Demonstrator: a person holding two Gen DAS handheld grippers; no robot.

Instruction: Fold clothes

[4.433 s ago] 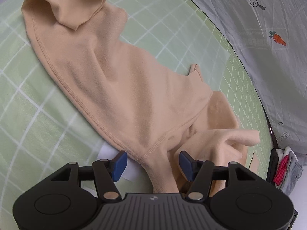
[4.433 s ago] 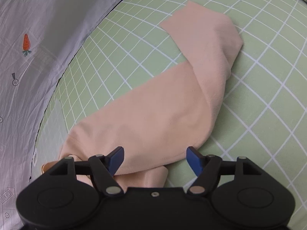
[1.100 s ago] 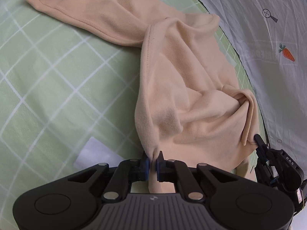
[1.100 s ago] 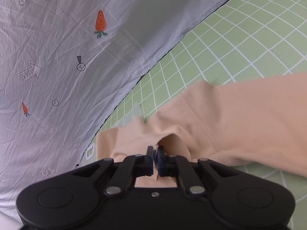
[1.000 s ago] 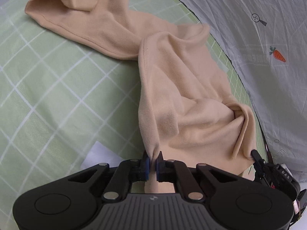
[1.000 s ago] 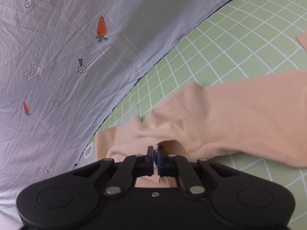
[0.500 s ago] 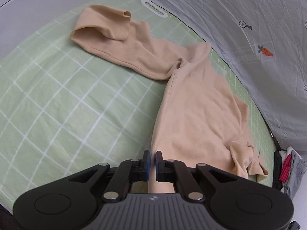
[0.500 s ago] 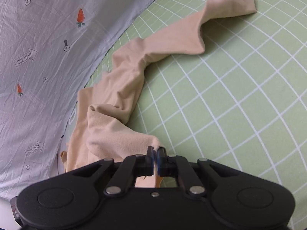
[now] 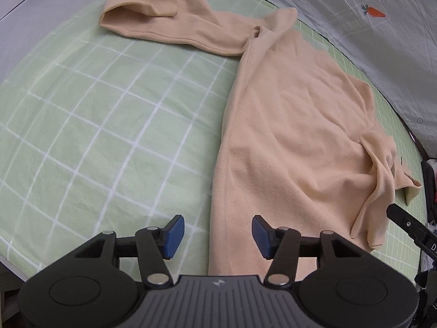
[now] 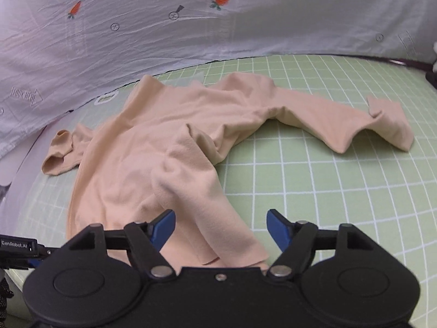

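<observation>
The peach long-sleeved top [image 10: 153,147] lies spread on the green checked sheet [image 10: 341,196], its body running lengthwise from the hem near both grippers toward the neck by the grey carrot-print cloth [image 10: 191,27], with its sleeves stretched out sideways. The left gripper [image 9: 217,232] and the right gripper [image 10: 220,228] have just been opening; both stand released, the hem under their spread jaws, untouched by the pads.

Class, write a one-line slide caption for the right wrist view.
Right gripper, jaws just opened, above the hem of a peach long-sleeved top spread on a green checked sheet.
</observation>
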